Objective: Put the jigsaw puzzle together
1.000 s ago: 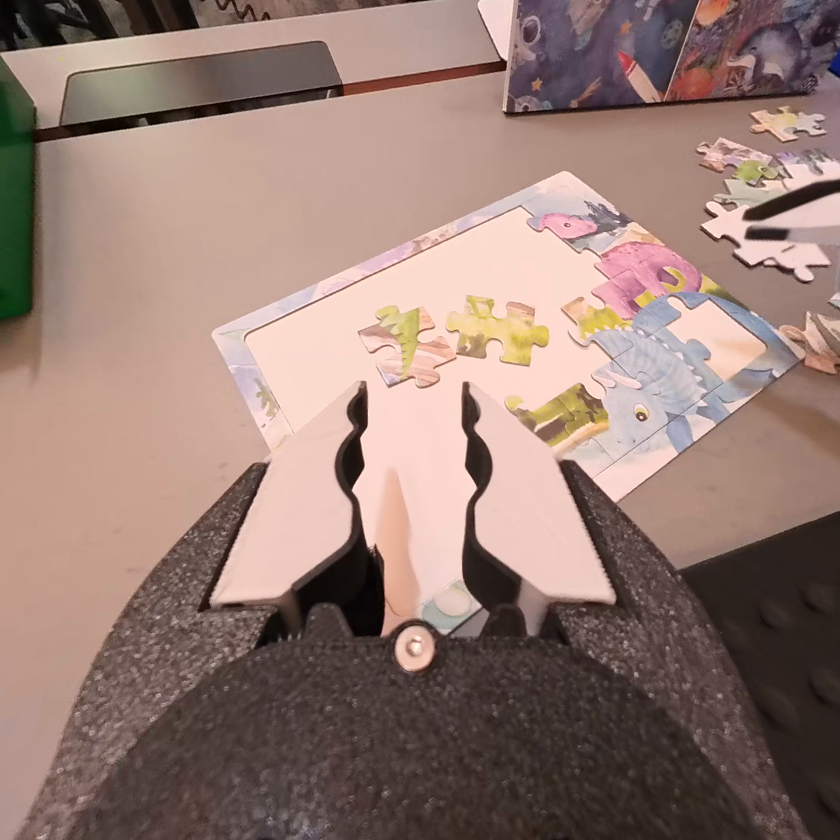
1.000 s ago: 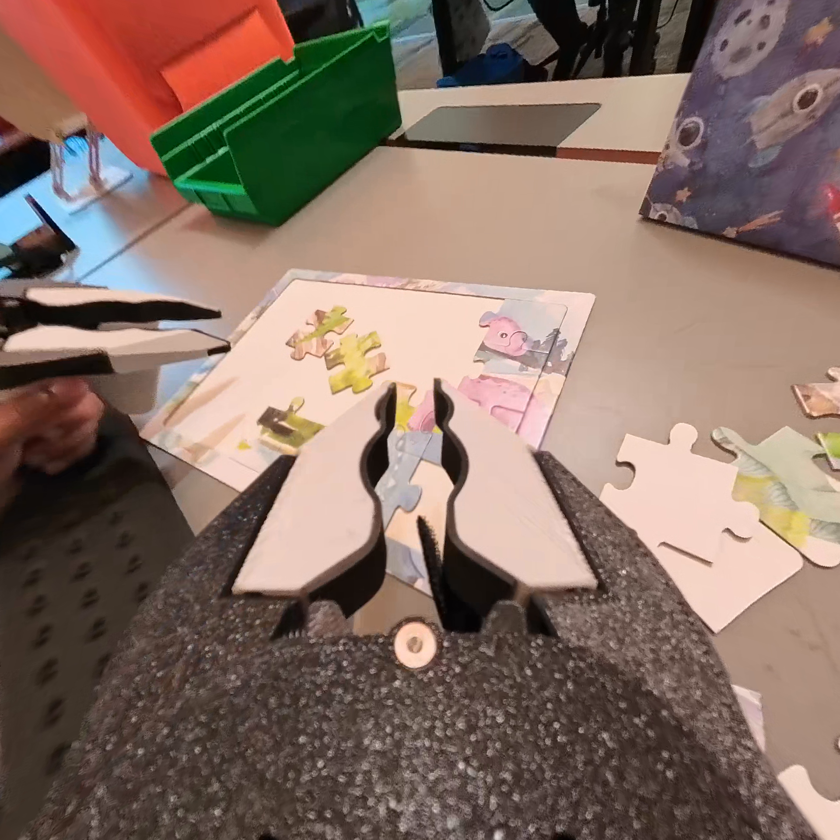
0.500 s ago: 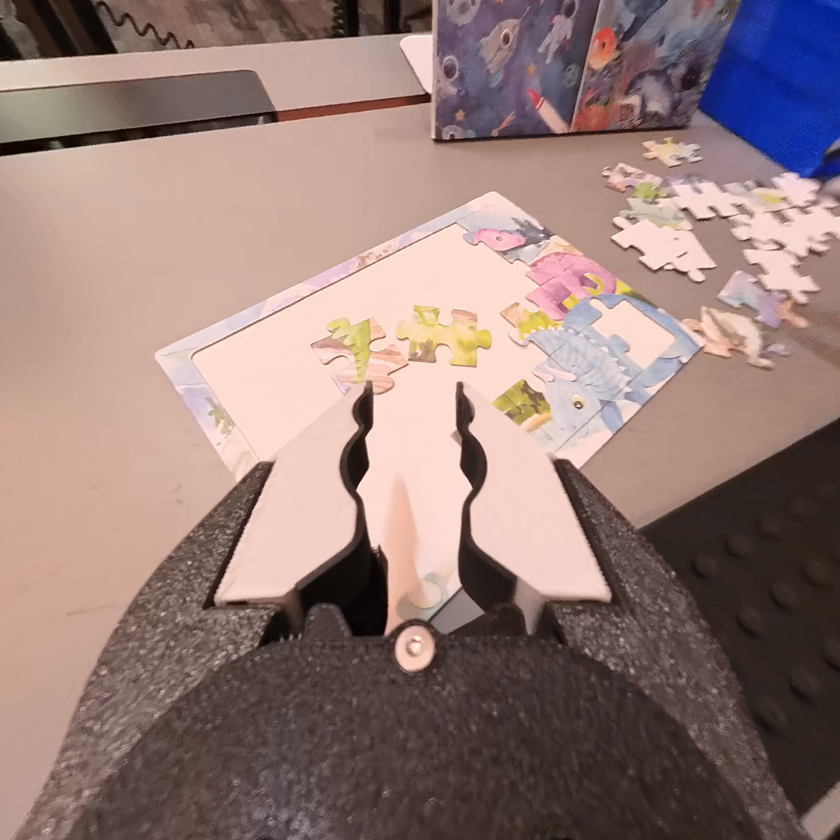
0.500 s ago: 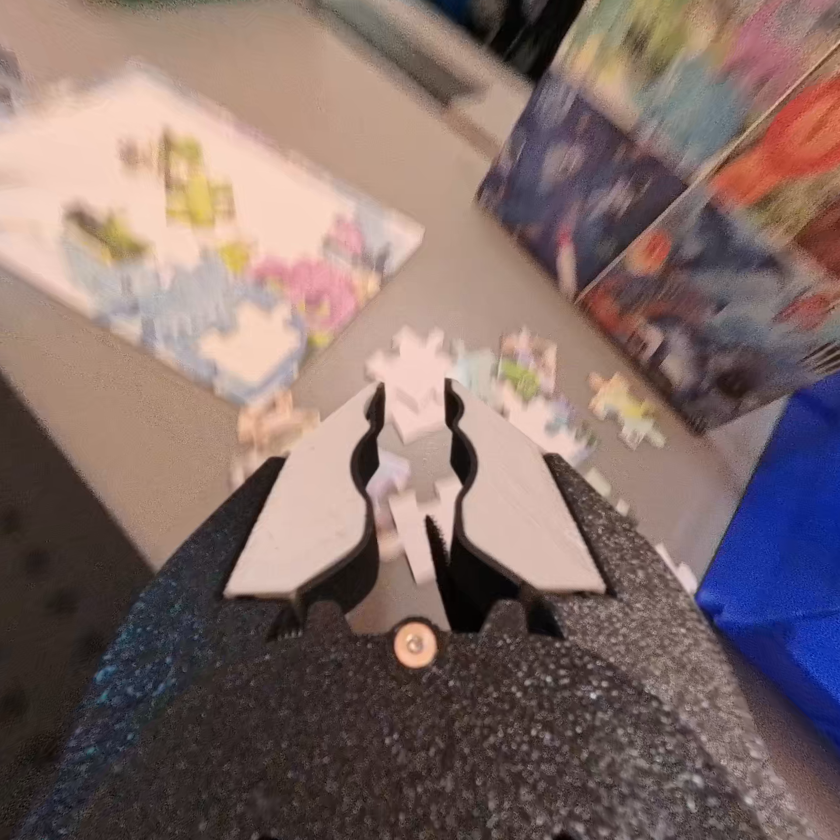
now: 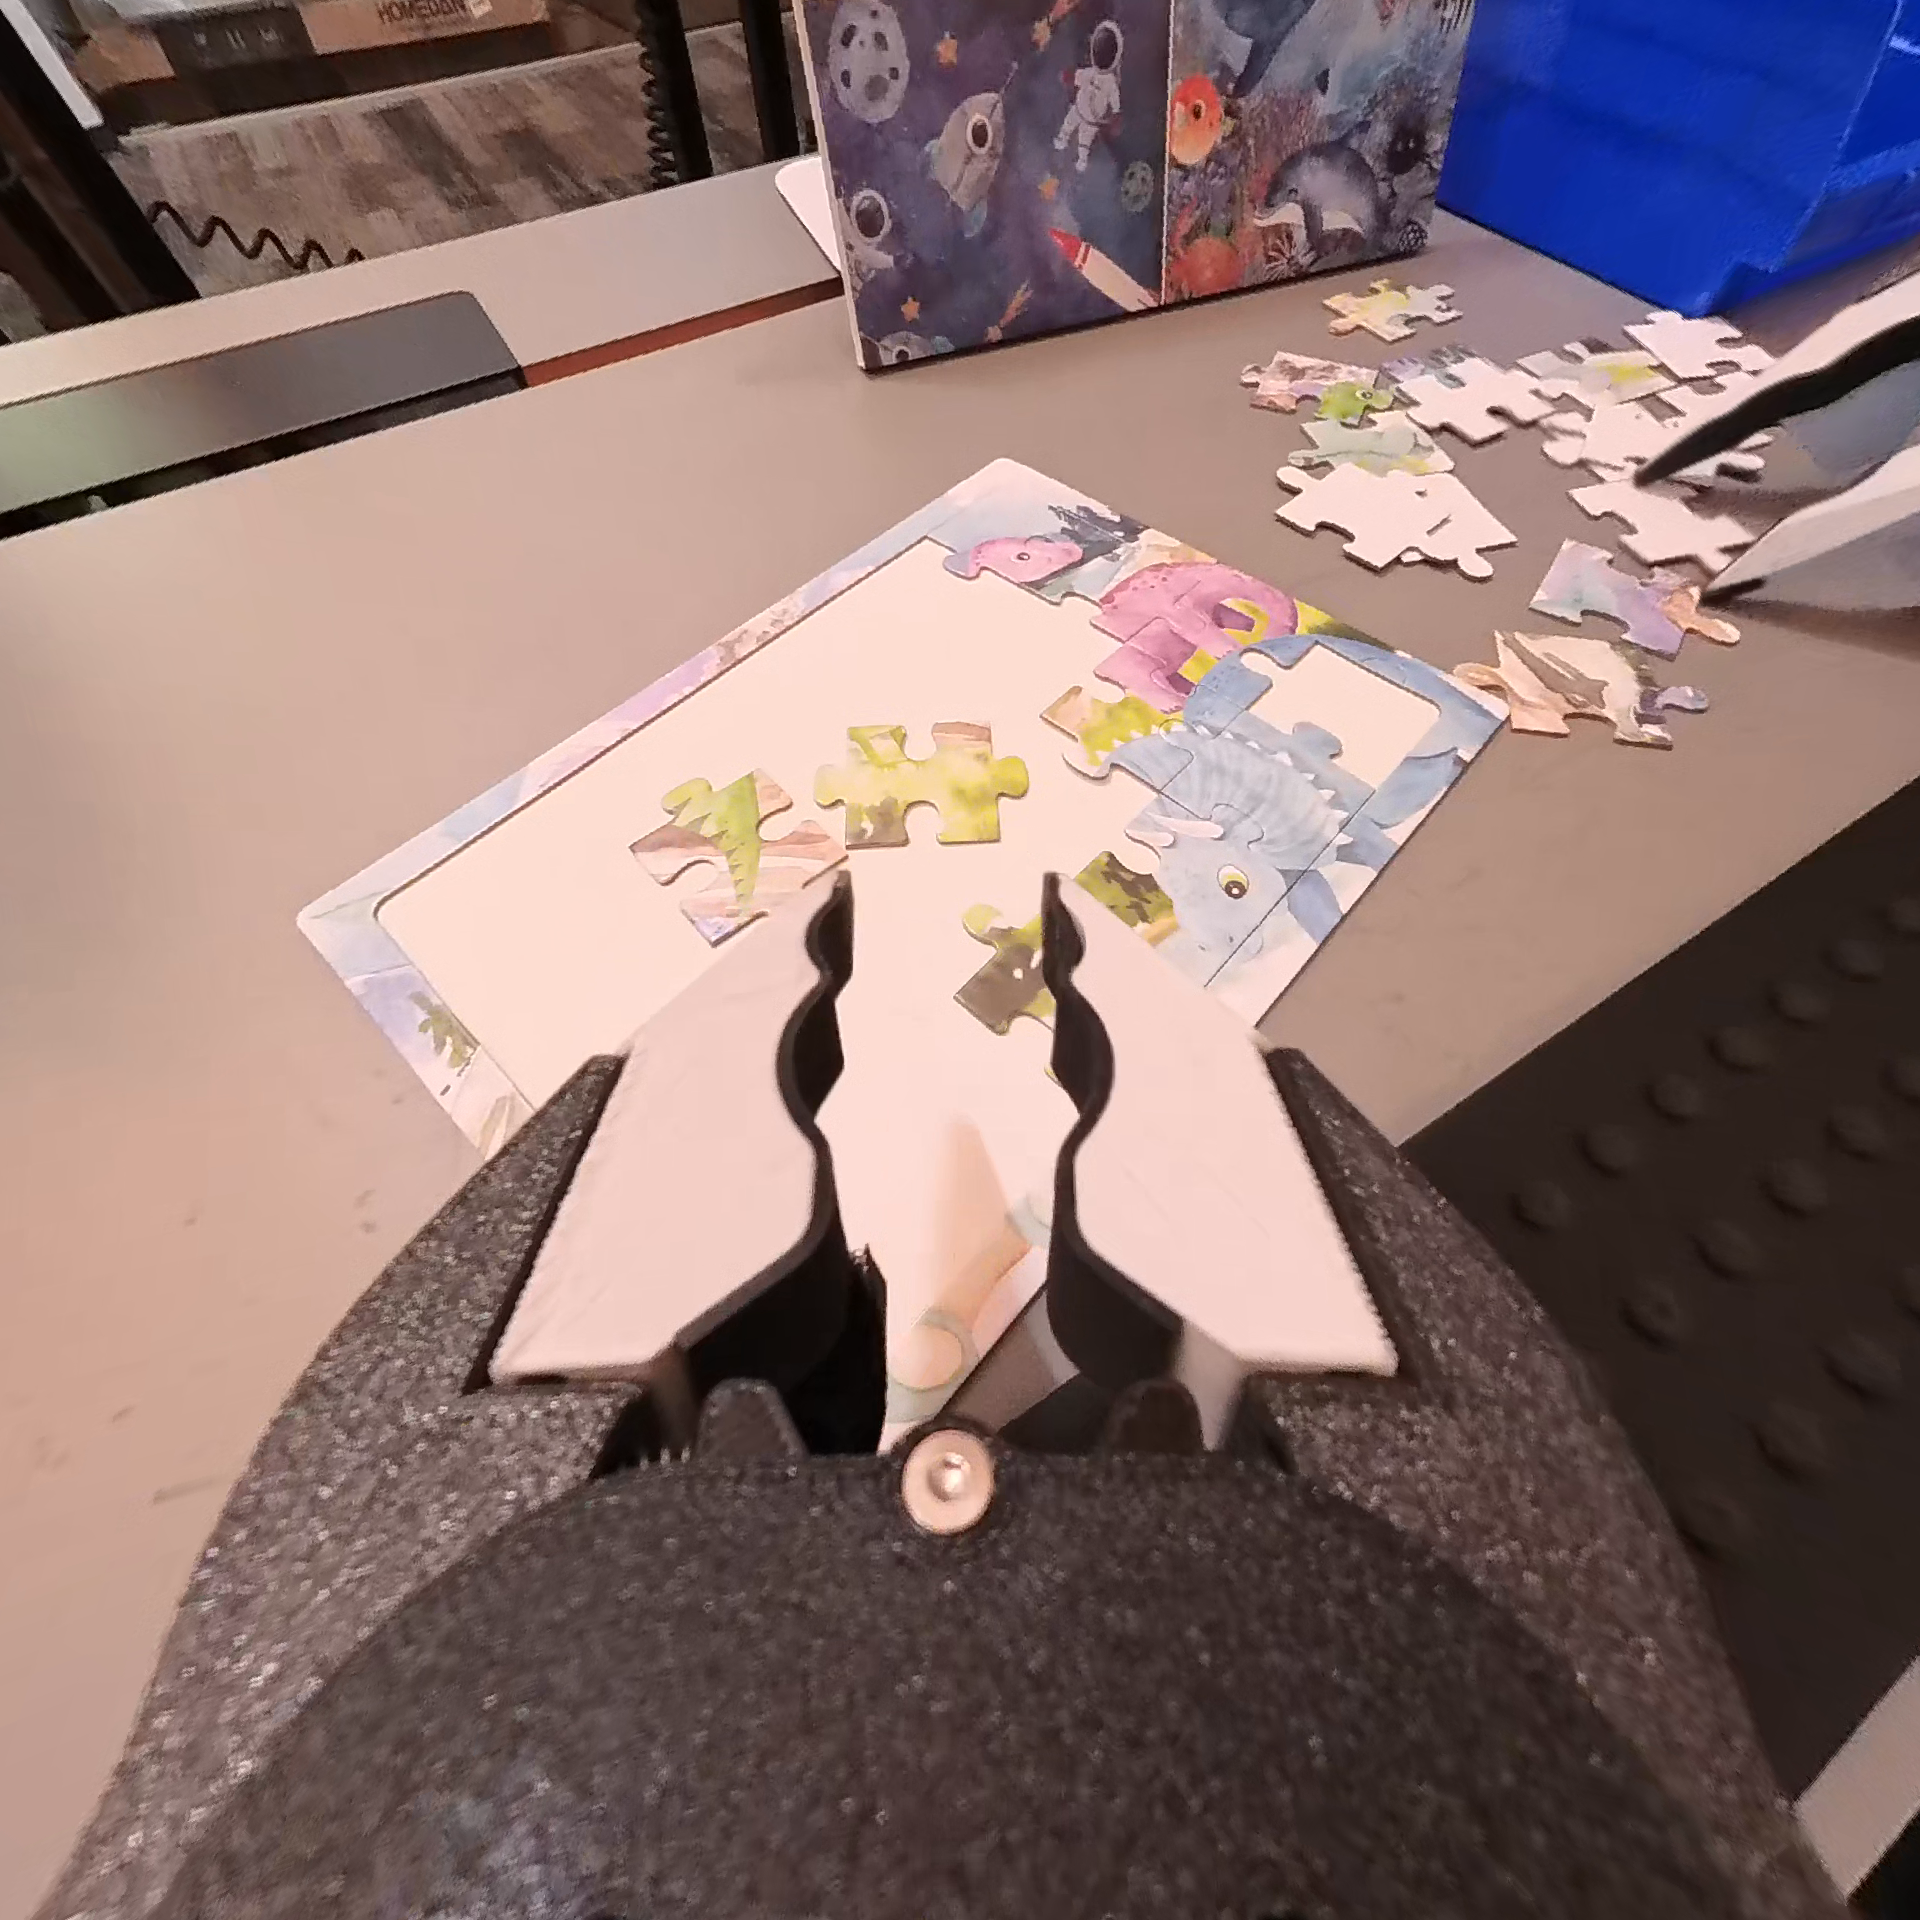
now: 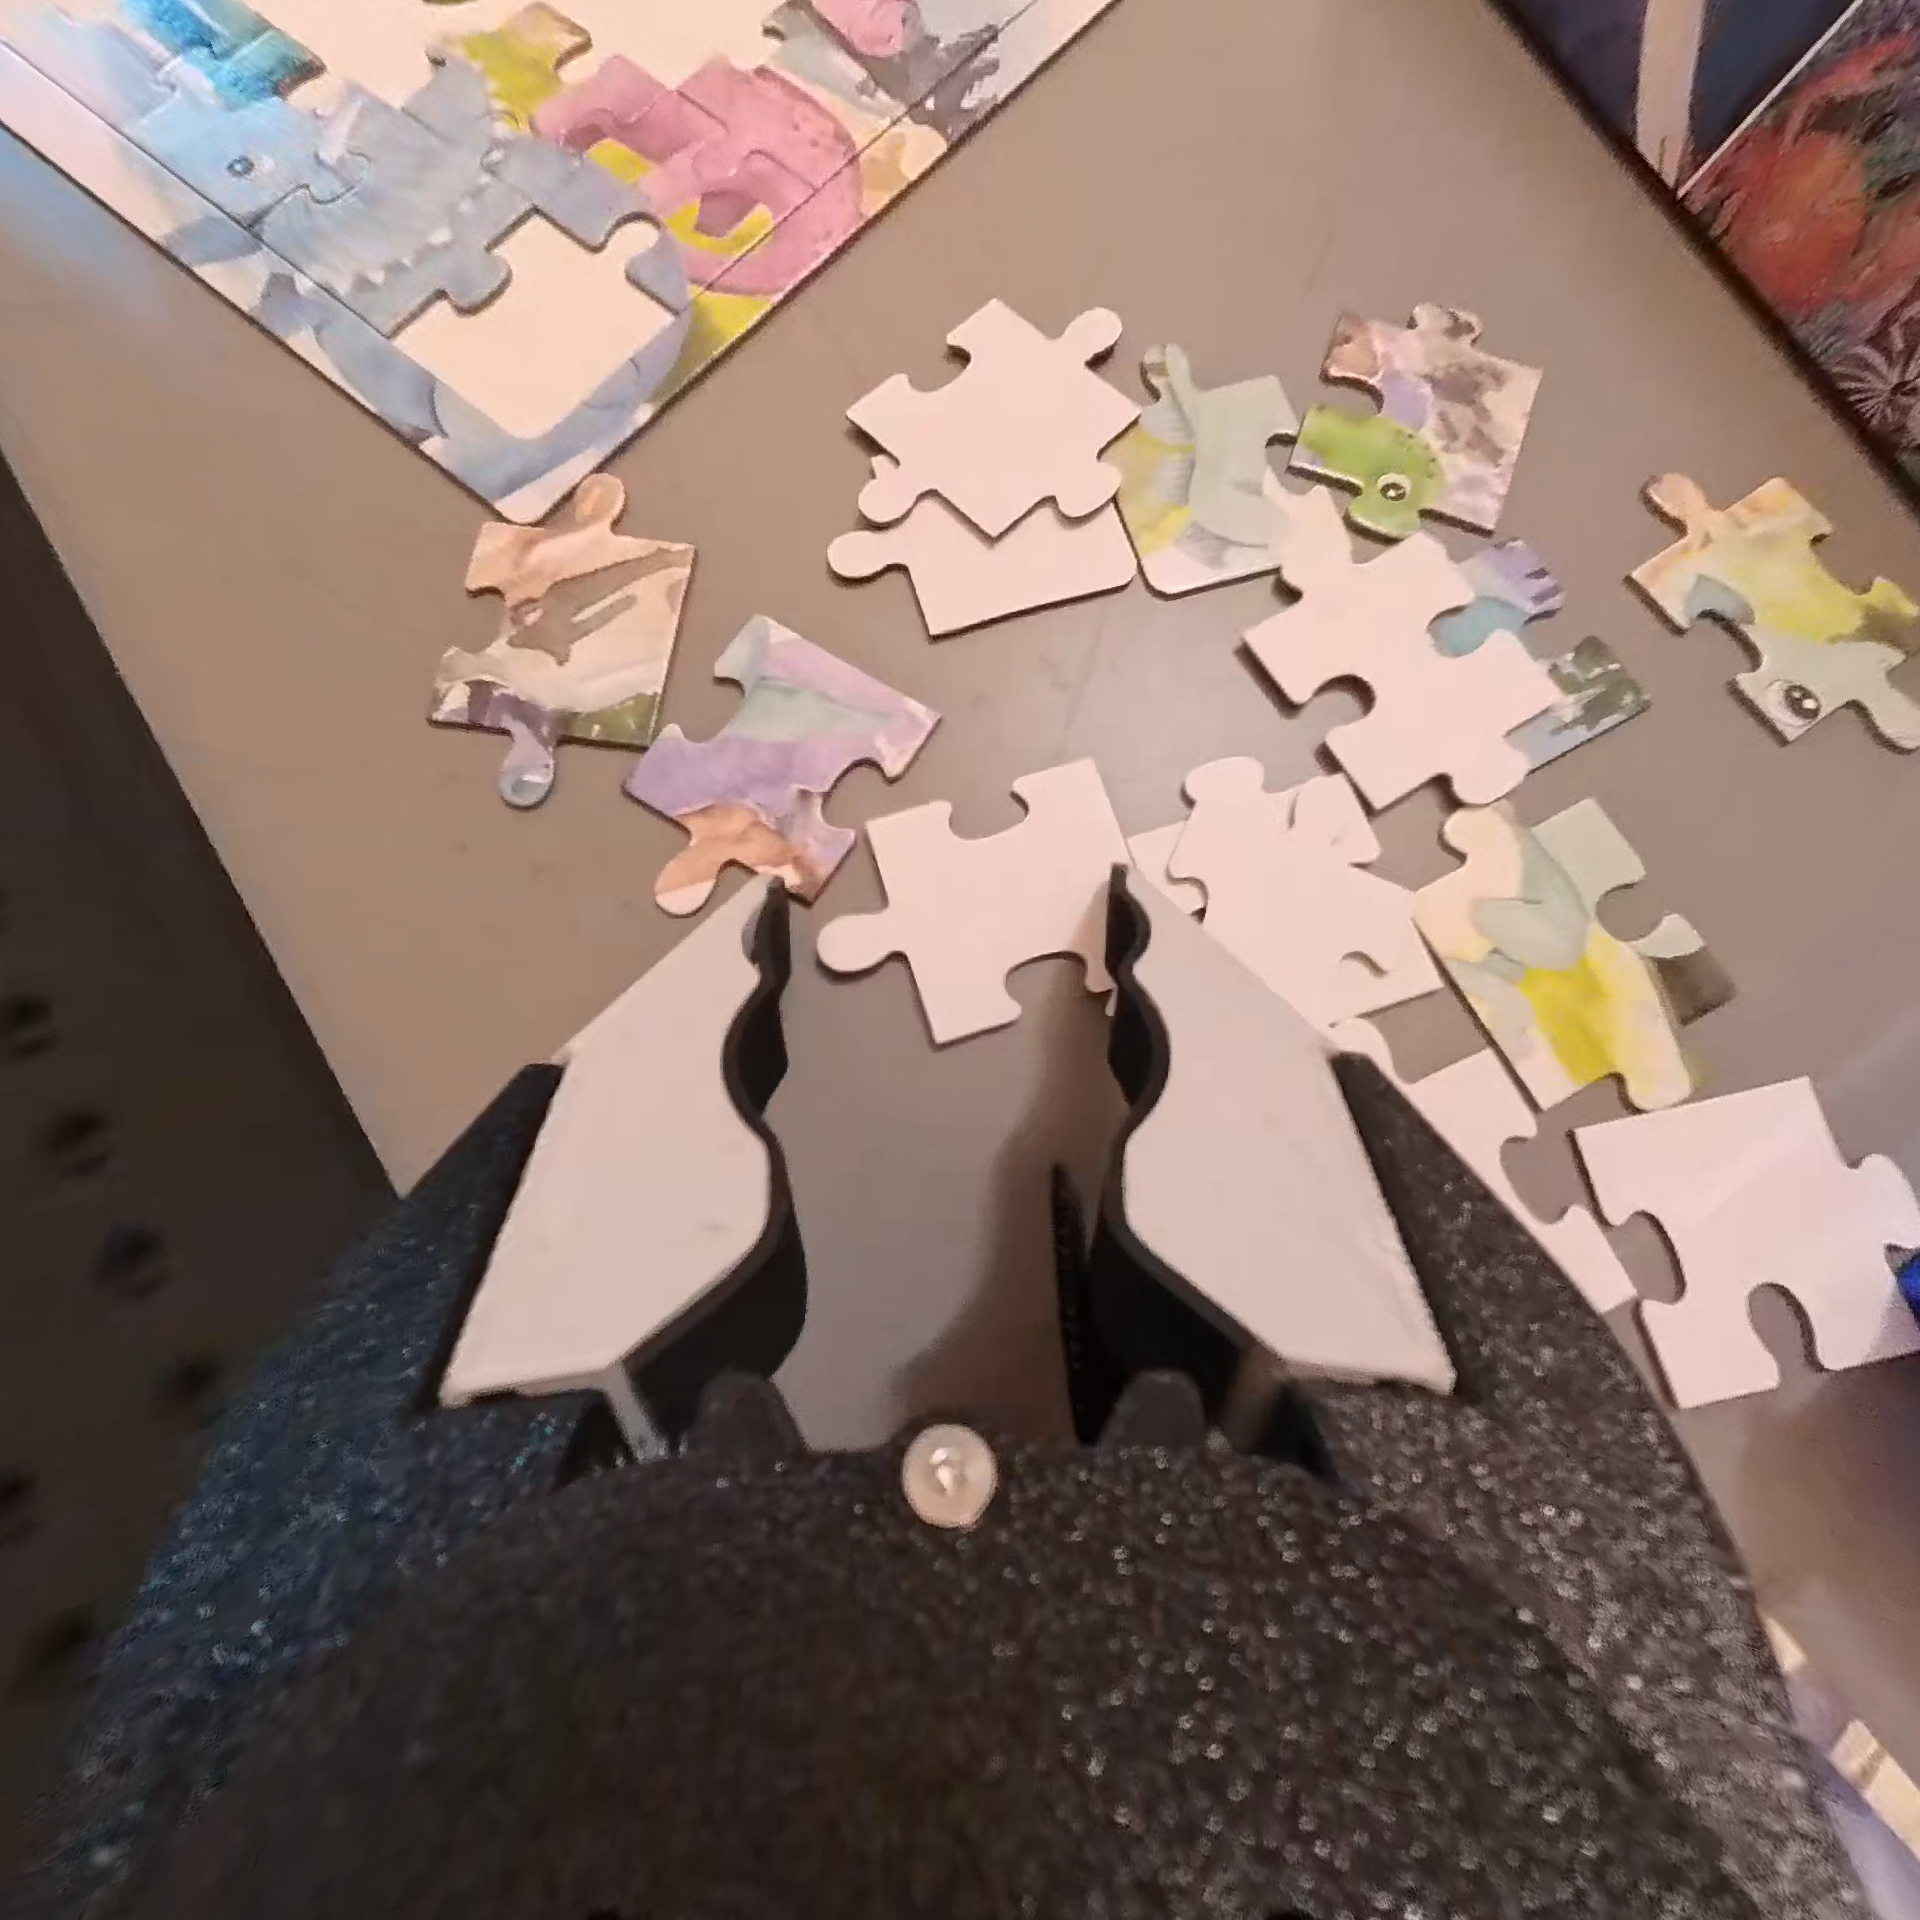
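The puzzle tray (image 5: 582, 894) lies on the grey table, with joined blue and pink dinosaur pieces (image 5: 1236, 821) at its right end and two loose green pieces (image 5: 920, 784) in the middle. My left gripper (image 5: 948, 896) is open and empty, hovering over the tray's near edge. Loose pieces (image 6: 1382, 665) lie scattered right of the tray, several face down. My right gripper (image 6: 940, 888) is open, low over a face-down white piece (image 6: 977, 904) that lies between its fingertips. The right gripper also shows in the left wrist view (image 5: 1683, 530).
A picture-covered puzzle box (image 5: 1132, 156) stands behind the tray and a blue bin (image 5: 1683, 135) at the far right. A black studded mat (image 5: 1714, 1091) lies off the table's near edge. A purple loose piece (image 6: 774, 758) lies by the right gripper's left finger. My right fingertips sit around 35 cm from my left ones.
My right gripper swung from over the tray to the loose pieces on the right, dropped low and opened wider. My left gripper drew back a little and turned right, staying open.
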A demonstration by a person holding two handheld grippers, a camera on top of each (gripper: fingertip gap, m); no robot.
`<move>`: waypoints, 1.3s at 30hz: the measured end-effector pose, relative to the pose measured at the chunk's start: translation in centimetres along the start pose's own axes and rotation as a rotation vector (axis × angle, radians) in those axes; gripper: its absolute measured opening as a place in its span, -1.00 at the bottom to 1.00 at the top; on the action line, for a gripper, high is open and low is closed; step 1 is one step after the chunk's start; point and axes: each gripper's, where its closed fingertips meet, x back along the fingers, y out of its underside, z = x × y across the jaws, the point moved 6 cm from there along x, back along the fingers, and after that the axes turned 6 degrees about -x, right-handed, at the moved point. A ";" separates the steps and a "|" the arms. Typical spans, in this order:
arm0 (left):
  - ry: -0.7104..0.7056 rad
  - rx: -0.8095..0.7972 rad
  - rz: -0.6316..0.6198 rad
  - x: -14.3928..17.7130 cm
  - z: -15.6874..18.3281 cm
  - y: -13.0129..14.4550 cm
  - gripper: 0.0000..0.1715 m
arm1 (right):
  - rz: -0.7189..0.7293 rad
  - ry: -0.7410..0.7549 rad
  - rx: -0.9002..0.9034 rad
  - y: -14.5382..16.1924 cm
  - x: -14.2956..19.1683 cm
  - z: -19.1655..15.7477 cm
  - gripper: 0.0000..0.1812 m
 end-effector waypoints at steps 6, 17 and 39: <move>0.051 0.044 -0.016 -0.2 -0.1 0.1 -0.58 | -0.002 0.013 -0.030 0.1 0.3 0.4 -0.55; 0.069 0.012 0.035 0.4 0.3 -0.3 -0.58 | 0.051 0.061 -0.128 0.2 3.9 -1.4 -1.00; 0.099 0.056 0.052 0.5 0.1 -0.5 -0.57 | -0.070 0.617 -0.680 0.3 0.7 -2.4 -0.48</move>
